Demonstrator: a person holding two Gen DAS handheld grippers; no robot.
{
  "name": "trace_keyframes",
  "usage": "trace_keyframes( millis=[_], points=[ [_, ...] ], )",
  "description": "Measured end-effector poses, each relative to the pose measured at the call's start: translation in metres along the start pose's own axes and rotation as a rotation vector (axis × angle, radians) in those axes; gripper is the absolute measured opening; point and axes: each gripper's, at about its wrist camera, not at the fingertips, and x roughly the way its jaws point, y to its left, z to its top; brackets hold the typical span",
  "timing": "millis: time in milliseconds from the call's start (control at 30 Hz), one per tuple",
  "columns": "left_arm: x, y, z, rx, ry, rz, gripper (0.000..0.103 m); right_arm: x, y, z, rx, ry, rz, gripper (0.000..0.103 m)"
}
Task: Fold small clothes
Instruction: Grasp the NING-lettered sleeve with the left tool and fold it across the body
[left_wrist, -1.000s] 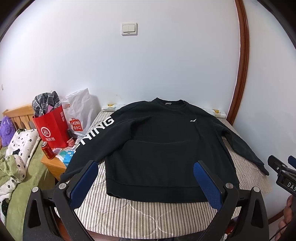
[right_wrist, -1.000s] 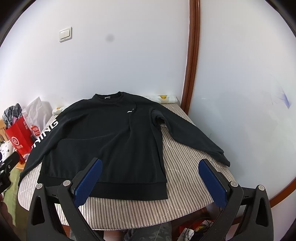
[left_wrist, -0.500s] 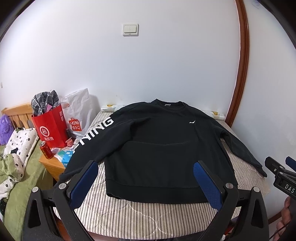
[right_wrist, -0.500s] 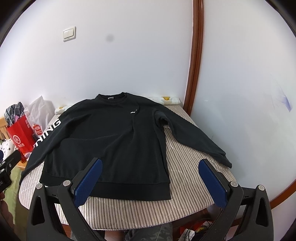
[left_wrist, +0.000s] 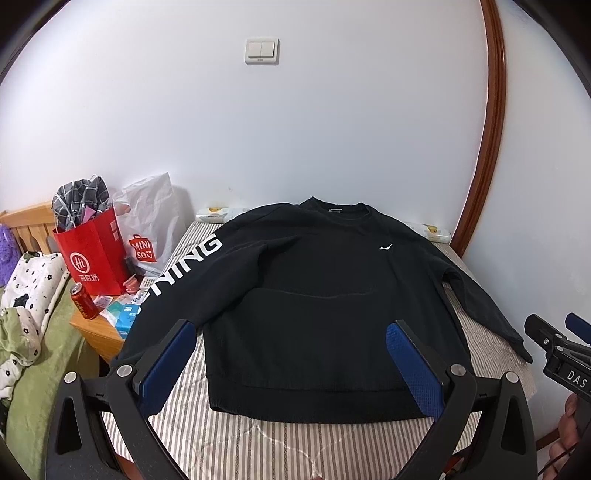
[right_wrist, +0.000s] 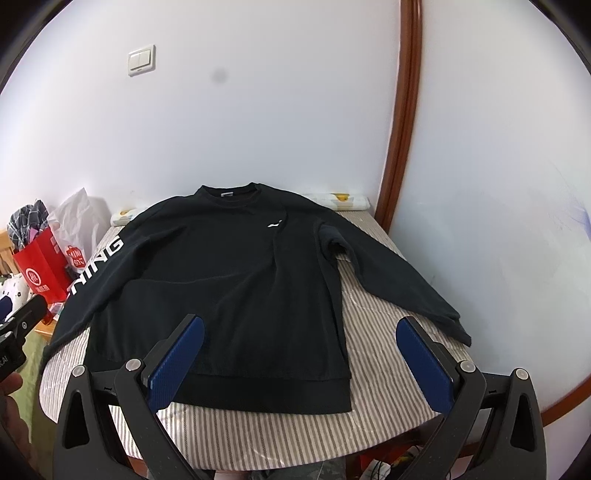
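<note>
Left wrist view
- Black sweatshirt (left_wrist: 317, 291): flat, front up, on striped table cover (left_wrist: 258, 443); collar at 12 o'clock, hem at 6. White chest logo toward 1 o'clock; white lettering down the sleeve toward 9.
- Sleeve w/ lettering runs off the table edge toward 8 o'clock; other sleeve stretches toward 4, cuff near the edge.
- Left gripper (left_wrist: 291, 363): blue pads spread wide, nothing between them; poised at the hem end, no contact w/ cloth visible.
- Right gripper (left_wrist: 561, 343): seen only in part at 3 o'clock, beside the far cuff.
- Red paper bag (left_wrist: 92, 254) w/ checked cloth inside, at 9 o'clock; white plastic bag (left_wrist: 151, 218) just beside it; red can (left_wrist: 83, 301) in front, on a wooden side stand (left_wrist: 99, 332).
- Light switch (left_wrist: 261, 51) on wall at 12 o'clock.

Right wrist view
- Black sweatshirt (right_wrist: 221, 280): same lie, body left of centre; plain sleeve reaches toward 4 o'clock, cuff at the table edge.
- Right gripper (right_wrist: 301, 360): pads wide apart, holding nothing; left pad over the hem, right pad over bare striped table cover (right_wrist: 376, 354), near the cuff.
- Left gripper (right_wrist: 18, 332): part of its black frame shows at 9 o'clock; opening cannot be told from here.
- Wooden door frame (right_wrist: 402, 122) from 12 toward 2 o'clock.
</note>
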Motion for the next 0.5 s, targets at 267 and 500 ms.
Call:
trace_keyframes(
  millis=[267, 500],
  points=[
    [0.050, 0.020, 0.003, -0.027, 0.067, 0.007, 0.103, 0.039, 0.021, 0.014, -0.013, 0.037, 0.024, 0.102],
    [0.115, 0.054, -0.012, -0.106, 0.191, 0.071, 0.103, 0.124, 0.028, 0.002, -0.016, 0.135, 0.044, 0.102]
  ],
)
